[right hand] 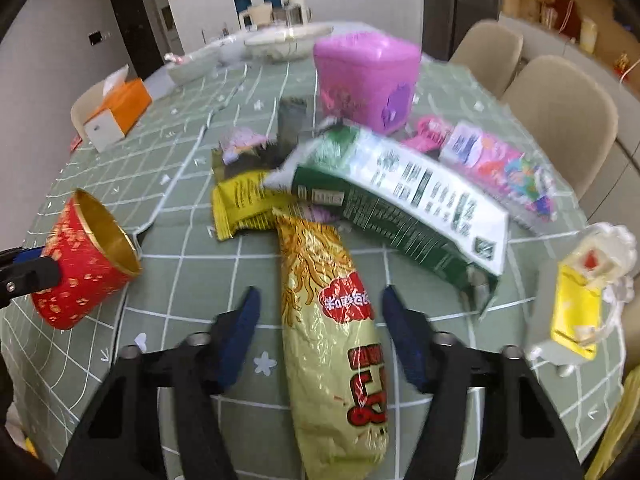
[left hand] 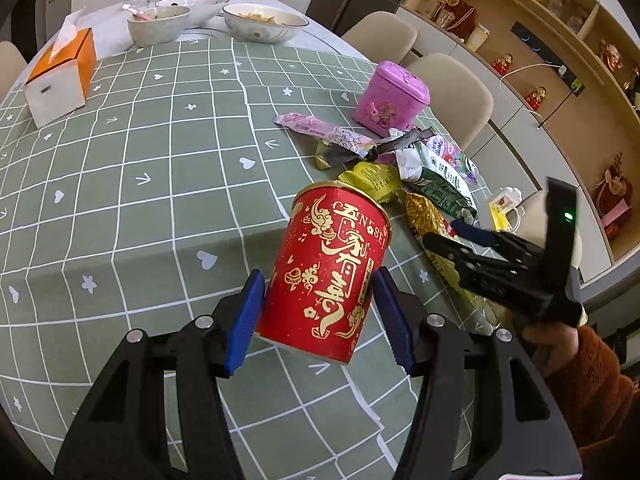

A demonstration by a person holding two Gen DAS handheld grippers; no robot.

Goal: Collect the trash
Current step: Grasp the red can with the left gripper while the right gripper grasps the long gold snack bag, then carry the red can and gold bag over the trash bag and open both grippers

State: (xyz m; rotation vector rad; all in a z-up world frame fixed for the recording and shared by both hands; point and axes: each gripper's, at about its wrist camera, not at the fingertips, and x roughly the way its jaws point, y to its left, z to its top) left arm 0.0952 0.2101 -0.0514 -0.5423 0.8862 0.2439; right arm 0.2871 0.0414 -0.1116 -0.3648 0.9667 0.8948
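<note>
Up close in the left wrist view, the left hand-held gripper (left hand: 318, 312) pinches a red cup (left hand: 326, 272) between its blue pads, tilted above the table (left hand: 140, 208). Toward the table's right edge lies a heap of wrappers (left hand: 416, 176), with the right hand-held gripper (left hand: 452, 236) over it.

From the right wrist view, that gripper's fingers stand spread either side of a yellow noodle bag (right hand: 332, 340), not touching it; beyond, a green carton (right hand: 400, 204) and pink tin (right hand: 366, 80).
</note>
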